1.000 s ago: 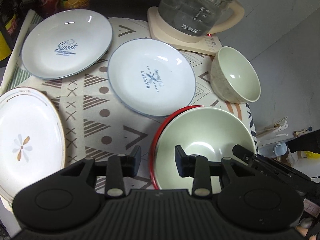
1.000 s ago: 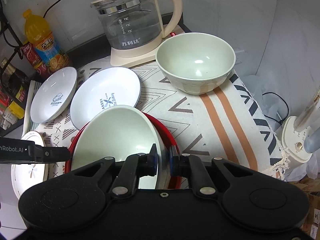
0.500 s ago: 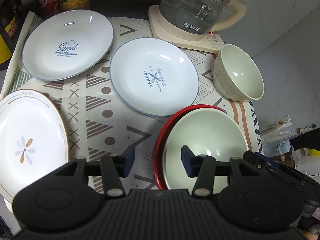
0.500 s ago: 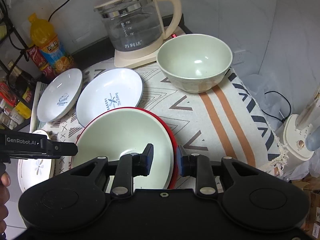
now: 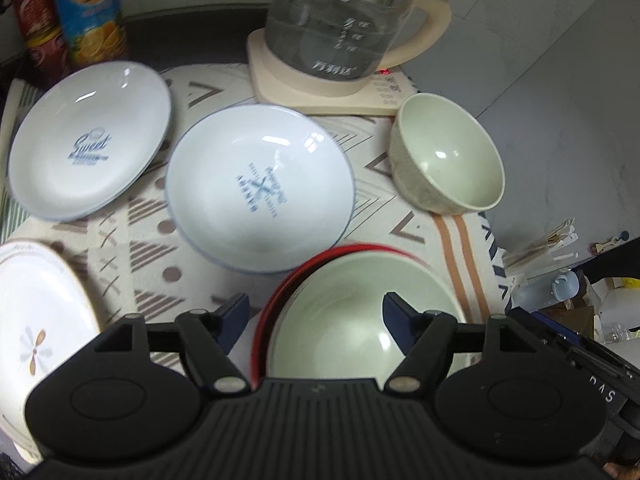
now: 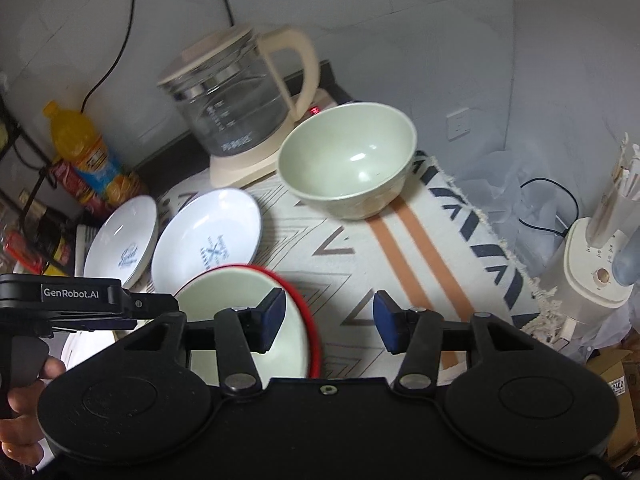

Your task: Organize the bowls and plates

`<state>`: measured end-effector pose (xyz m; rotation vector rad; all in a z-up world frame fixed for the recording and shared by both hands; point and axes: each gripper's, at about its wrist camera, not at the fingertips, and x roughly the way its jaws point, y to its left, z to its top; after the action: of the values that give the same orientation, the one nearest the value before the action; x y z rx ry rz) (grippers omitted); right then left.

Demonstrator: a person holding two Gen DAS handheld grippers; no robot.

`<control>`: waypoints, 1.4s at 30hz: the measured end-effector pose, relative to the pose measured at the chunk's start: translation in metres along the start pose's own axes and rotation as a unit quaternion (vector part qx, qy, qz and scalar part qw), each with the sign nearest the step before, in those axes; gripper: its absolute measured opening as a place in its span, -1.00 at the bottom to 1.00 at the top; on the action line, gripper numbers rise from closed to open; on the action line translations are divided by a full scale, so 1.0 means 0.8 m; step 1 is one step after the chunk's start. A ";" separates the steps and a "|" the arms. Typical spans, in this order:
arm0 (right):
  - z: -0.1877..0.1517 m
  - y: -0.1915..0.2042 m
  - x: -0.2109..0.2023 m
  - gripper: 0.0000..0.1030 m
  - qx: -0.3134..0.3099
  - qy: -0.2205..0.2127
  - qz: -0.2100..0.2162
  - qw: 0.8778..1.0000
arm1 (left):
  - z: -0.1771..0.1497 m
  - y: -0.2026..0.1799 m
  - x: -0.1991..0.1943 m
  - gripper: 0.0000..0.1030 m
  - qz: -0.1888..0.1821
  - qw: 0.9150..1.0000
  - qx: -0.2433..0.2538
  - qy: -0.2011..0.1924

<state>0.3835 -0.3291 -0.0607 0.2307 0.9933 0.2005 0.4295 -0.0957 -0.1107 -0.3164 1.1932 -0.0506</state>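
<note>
A pale green bowl [image 5: 360, 304] sits nested in a red plate [image 5: 280, 300] on the patterned cloth, close below both grippers. My left gripper [image 5: 316, 316] straddles the stack's near rim. Its jaws are opening and the pads do not touch the rim. My right gripper [image 6: 330, 316] hangs over the red plate's [image 6: 310, 312] right rim. Its jaws are also opening, clear of the rim, and one finger is above the nested bowl [image 6: 232, 288]. A second green bowl [image 5: 448, 160] [image 6: 348, 160] stands alone at the back right.
Two white plates, "Bakery" [image 5: 260, 188] and "Sweet" [image 5: 88, 140], lie on the cloth. A flower plate [image 5: 36, 320] lies at the left edge. A glass kettle [image 5: 340, 28] and a juice bottle [image 5: 88, 8] stand behind. The table's edge drops off at the right [image 6: 500, 248].
Both grippers have opened wider and drawn back from the stack. The right one, shut on the rim a second ago, has let go. The bowl in the red plate now rests level on the cloth.
</note>
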 end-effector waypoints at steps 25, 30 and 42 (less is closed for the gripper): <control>0.078 -0.058 0.063 -0.01 -0.006 -0.002 -0.016 1.000 | 0.097 -0.064 0.070 0.39 0.000 1.000 0.008 -0.029; 0.101 -0.066 0.087 -0.01 -0.012 -0.001 -0.016 1.000 | 0.115 -0.072 0.092 0.38 -0.003 0.999 0.005 -0.036; 0.126 -0.080 0.144 -0.11 0.004 0.025 -0.021 0.999 | 0.135 -0.089 0.148 0.23 0.001 1.000 -0.003 -0.020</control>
<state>0.5334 -0.3697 -0.1185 0.2132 1.0476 0.1651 0.5815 -0.1648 -0.1630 -0.3201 1.1534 -0.0383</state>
